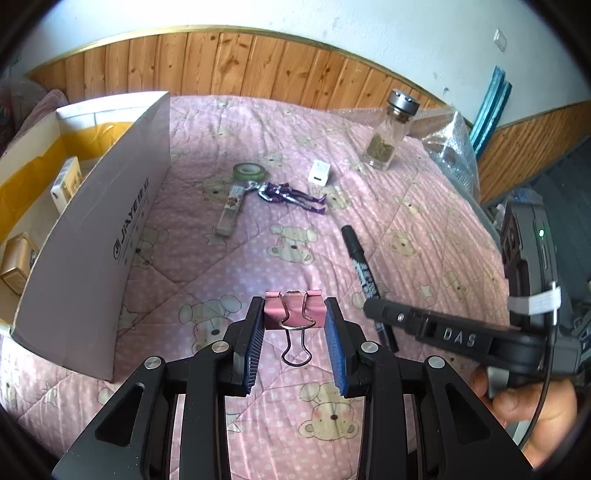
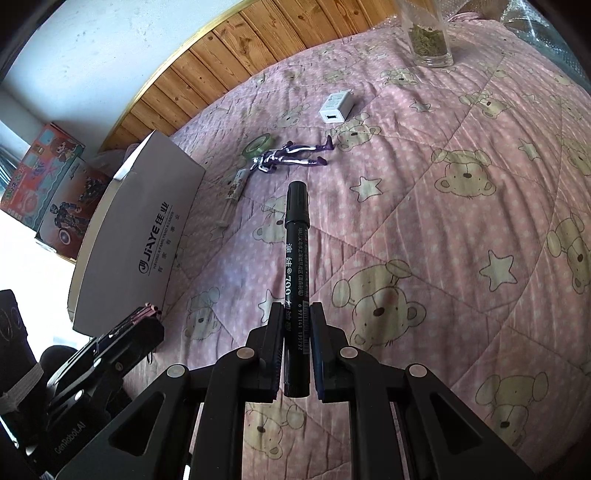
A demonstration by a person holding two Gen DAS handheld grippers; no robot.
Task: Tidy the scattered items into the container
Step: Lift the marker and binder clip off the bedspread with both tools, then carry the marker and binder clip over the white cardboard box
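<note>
The black marker points away along the right tongs, clamped on its barrel; the left tongs, angled downward, grip a pink binder clip.

Glass jar top cut off, box interior mostly hidden
</note>
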